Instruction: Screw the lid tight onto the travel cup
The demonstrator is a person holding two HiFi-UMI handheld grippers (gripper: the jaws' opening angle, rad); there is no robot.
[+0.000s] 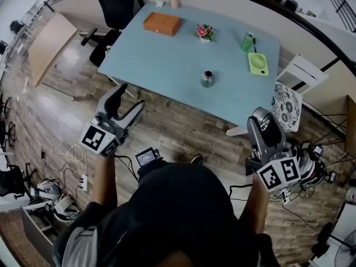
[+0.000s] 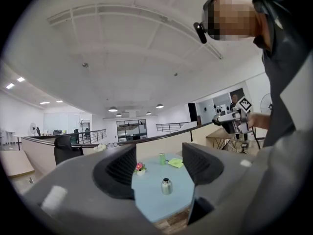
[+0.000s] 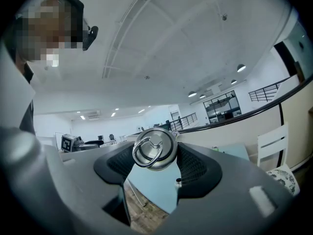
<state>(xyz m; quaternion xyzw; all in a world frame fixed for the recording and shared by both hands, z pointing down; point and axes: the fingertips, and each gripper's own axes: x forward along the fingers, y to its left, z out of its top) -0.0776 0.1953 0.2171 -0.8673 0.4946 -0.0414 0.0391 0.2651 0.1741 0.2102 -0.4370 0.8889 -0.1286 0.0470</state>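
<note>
Travel cup [image 1: 207, 78] is standing upright on the light blue table [image 1: 167, 60], on the half nearer you, and nothing is touching it. Its mouth looks dark and uncovered, so there's no lid on it yet.

The lid [image 3: 155, 148] is in your right gripper [image 3: 155, 156]. The jaws are clamped on either side of it, and the ring handle on top faces that gripper's camera. In the head view that gripper is up by your right side, well back from the table edge.

Your left gripper [image 1: 127, 103] has its jaws standing wide with nothing between them. In its own view the cup only shows far off through the gap, not actually in it.

Progress-wise I'd call this early days. You've got the lid in hand and that's about it. What's left, as far as I can judge: close in on the table, steady the cup (probably with the left), seat the lid on the mouth and turn it until it's tight. You're out on the wood floor [image 1: 183, 132] right now, and neither gripper is anywhere near the cup.

Other stuff on the table:
- a little flower pot [image 1: 204, 32] behind the cup
- a wooden box [image 1: 162, 23] toward the far left
- a green bottle [image 1: 248, 41] and a green fan-looking thing [image 1: 257, 63] off to the right

All of it sits well apart from the cup, so it shouldn't get in your way.
</note>
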